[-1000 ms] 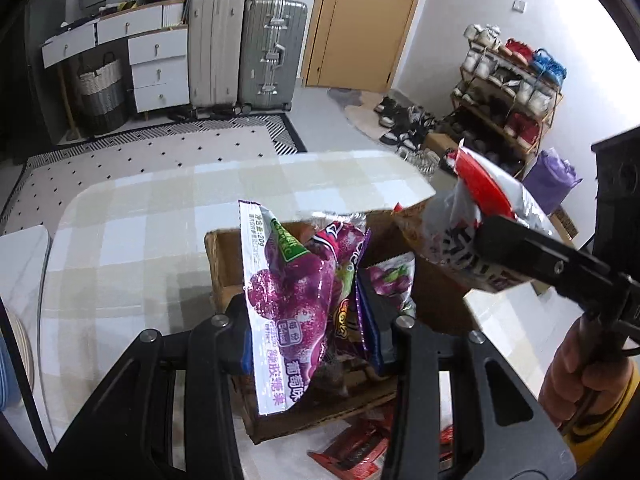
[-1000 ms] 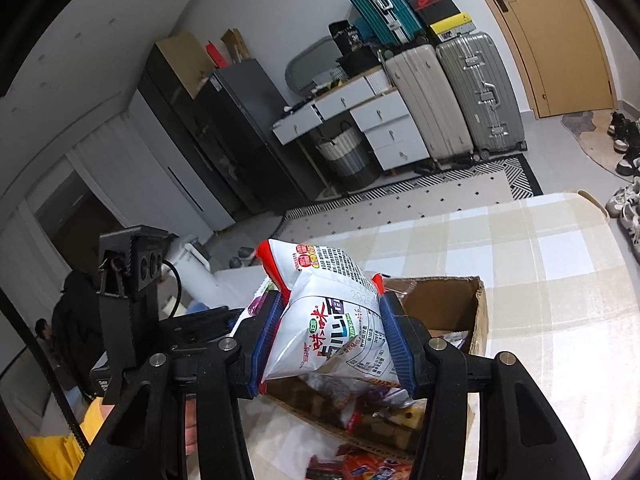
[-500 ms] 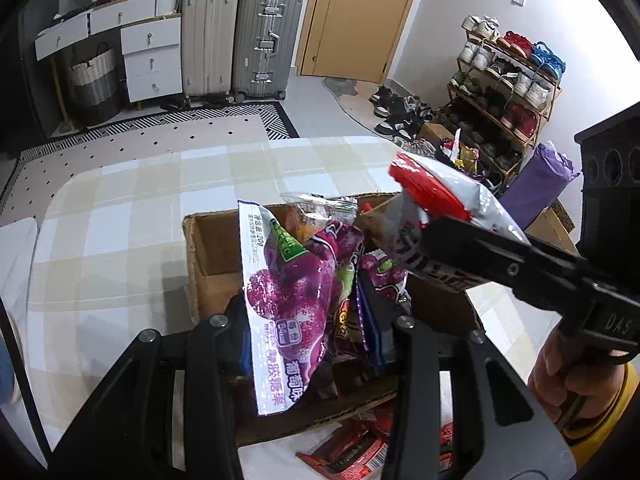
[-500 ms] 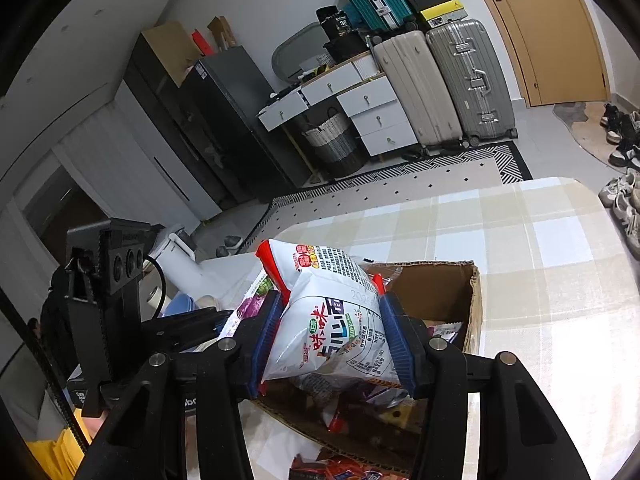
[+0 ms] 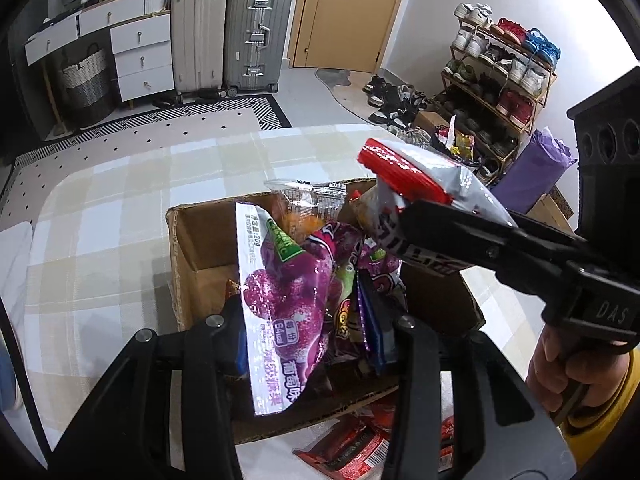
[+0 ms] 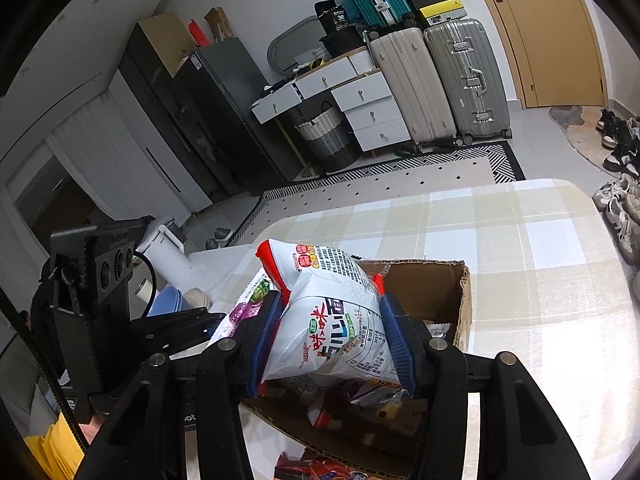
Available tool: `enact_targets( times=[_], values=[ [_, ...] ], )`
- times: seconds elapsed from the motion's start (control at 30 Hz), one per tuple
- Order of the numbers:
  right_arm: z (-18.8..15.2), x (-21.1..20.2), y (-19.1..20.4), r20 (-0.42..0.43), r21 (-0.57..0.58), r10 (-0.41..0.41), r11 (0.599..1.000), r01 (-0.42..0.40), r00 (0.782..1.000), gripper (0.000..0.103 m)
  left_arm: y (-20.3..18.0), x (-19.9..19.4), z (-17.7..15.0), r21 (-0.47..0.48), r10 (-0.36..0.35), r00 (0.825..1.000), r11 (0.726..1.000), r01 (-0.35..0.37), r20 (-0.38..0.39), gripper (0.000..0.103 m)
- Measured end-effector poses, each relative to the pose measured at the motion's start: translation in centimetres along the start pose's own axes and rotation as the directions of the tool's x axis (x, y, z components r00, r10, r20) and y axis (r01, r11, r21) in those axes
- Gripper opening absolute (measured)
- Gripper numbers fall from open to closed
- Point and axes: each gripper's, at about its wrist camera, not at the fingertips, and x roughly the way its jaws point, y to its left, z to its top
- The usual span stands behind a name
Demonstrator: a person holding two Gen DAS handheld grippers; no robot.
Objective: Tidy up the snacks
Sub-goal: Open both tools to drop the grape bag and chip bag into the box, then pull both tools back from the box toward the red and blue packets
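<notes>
My left gripper [image 5: 308, 320] is shut on a purple grape candy bag [image 5: 288, 296] and holds it above an open cardboard box [image 5: 200, 240] that has several snack packets inside. My right gripper [image 6: 332, 336] is shut on a white and red noodle bag [image 6: 332, 312], also above the box [image 6: 448, 280]. In the left wrist view the right gripper's black body [image 5: 500, 252] comes in from the right with the noodle bag [image 5: 416, 176] over the box's right side. The left gripper shows in the right wrist view [image 6: 176, 328] at the left.
The box stands on a table with a beige checked cloth [image 5: 100, 208]. Red snack packets [image 5: 352, 444] lie on the table in front of the box. Suitcases [image 5: 256, 32], drawers and a shoe rack [image 5: 500, 80] stand on the floor beyond.
Both grippers have moved forward and lower toward the box with their bags. The noodle bag has moved left over the box's right side.
</notes>
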Motion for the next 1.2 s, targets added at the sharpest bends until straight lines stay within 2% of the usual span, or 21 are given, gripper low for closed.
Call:
enact_targets(
  times=[0.17,0.3,0.37,0.43,0.53,0.67,0.87,1.2],
  values=[
    [-0.1,0.5,-0.3,-0.015,0.007,-0.024,1.000,0.024,1.000,0.051,-0.2,0.3,-0.1,0.023,0.006,1.000,1.000,-0.006,-0.026,0.041],
    [-0.1,0.5,-0.2,-0.016,0.004,-0.033,0.999,0.033,0.999,0.051,0.0,-0.2,-0.3,0.010,-0.006,1.000,1.000,0.006,-0.017,0.046],
    [0.0,0.4,-0.1,-0.010,0.000,-0.037,0.999,0.037,0.999,0.051,0.2,-0.8,-0.3,0.005,-0.014,1.000,1.000,0.014,-0.007,0.052],
    [0.0,0.2,0.0,-0.005,-0.005,-0.045,0.999,0.045,0.999,0.051,0.1,-1.5,-0.2,0.005,-0.019,1.000,1.000,0.019,0.006,0.062],
    [0.0,0.2,0.2,-0.005,-0.009,-0.058,0.998,0.058,0.998,0.052,0.1,-2.9,0.1,0.008,-0.032,0.999,0.999,0.032,0.035,0.069],
    [-0.3,0.5,0.4,-0.024,-0.012,-0.075,0.997,0.075,0.997,0.052,0.3,-4.5,0.2,0.001,-0.027,0.998,1.000,0.027,0.058,0.069],
    [-0.4,0.3,0.7,-0.009,-0.014,-0.082,0.997,0.082,0.997,0.052,1.1,-6.3,-0.4,-0.026,-0.019,0.998,0.999,0.020,0.059,0.070],
    [-1.0,-3.3,3.0,0.056,-0.031,-0.051,0.998,0.053,0.997,0.052,0.6,-9.7,-2.0,-0.046,-0.003,0.997,0.999,0.006,0.082,0.070]
  ],
)
